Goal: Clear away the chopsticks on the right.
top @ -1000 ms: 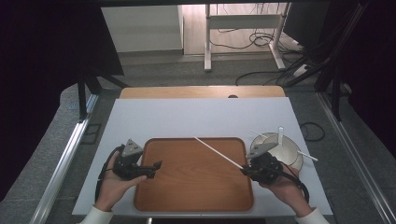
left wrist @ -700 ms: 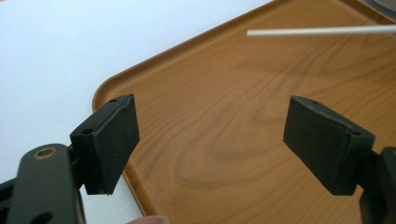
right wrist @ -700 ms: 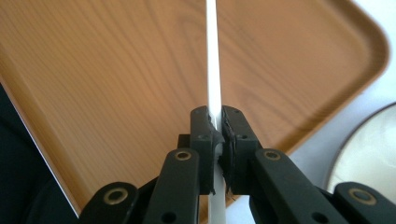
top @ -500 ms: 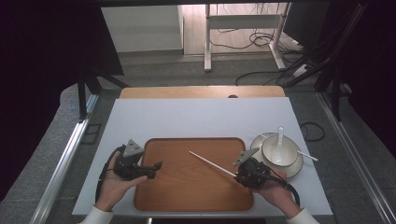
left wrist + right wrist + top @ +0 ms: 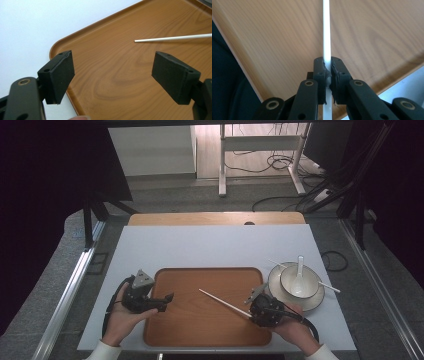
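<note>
A white chopstick (image 5: 223,302) slants over the brown wooden tray (image 5: 190,330), its tip toward the tray's middle. My right gripper (image 5: 254,312) is shut on its near end at the tray's right side; in the right gripper view the pads (image 5: 320,72) pinch the chopstick (image 5: 326,30) just above the tray (image 5: 274,37). My left gripper (image 5: 169,297) stands open over the tray's left edge, nothing between its fingers. In the left gripper view, my left gripper (image 5: 112,72) looks across the tray (image 5: 105,72) at the chopstick's tip (image 5: 172,38).
A white bowl (image 5: 300,281) with a white spoon (image 5: 299,267) stands on a plate (image 5: 280,292) right of the tray, a second chopstick (image 5: 327,286) lying across the plate. The white table (image 5: 215,245) has bare room behind the tray.
My right gripper has carried the chopstick left and down, from beside the bowl to over the tray's right part. The left gripper has stayed put.
</note>
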The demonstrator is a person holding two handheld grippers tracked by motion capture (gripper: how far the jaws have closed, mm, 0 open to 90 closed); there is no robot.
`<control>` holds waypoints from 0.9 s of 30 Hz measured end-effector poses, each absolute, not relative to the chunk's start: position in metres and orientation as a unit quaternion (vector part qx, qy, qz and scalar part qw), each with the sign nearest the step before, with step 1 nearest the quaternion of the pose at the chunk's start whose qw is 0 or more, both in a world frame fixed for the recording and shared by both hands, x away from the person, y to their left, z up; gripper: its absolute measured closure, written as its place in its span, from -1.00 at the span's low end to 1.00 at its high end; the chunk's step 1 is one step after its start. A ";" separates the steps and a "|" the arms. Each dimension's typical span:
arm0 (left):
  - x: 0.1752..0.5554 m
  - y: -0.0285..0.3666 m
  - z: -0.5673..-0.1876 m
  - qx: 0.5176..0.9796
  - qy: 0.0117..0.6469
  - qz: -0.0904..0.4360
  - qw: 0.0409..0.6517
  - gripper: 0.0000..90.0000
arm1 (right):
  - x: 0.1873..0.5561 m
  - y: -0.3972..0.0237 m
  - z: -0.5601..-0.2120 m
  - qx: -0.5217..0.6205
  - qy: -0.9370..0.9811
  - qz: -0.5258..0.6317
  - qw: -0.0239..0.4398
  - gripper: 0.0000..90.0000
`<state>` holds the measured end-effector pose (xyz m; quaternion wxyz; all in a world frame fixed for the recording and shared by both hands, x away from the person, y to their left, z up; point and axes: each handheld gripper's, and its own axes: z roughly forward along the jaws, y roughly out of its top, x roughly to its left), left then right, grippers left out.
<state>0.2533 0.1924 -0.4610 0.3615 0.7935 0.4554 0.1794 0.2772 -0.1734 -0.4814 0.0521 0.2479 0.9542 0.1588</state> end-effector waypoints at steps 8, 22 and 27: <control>0.253 0.192 -0.461 0.795 0.455 0.179 0.360 -0.60 | 0.277 -0.170 -0.488 0.240 0.961 0.131 0.045 0.83; 0.253 0.192 -0.461 0.794 0.455 0.177 0.363 -0.60 | 0.273 -0.168 -0.487 0.226 0.964 0.131 0.050 0.49; 0.253 0.193 -0.461 0.793 0.457 0.178 0.362 -0.60 | 0.270 -0.162 -0.479 0.213 0.960 0.167 0.066 0.03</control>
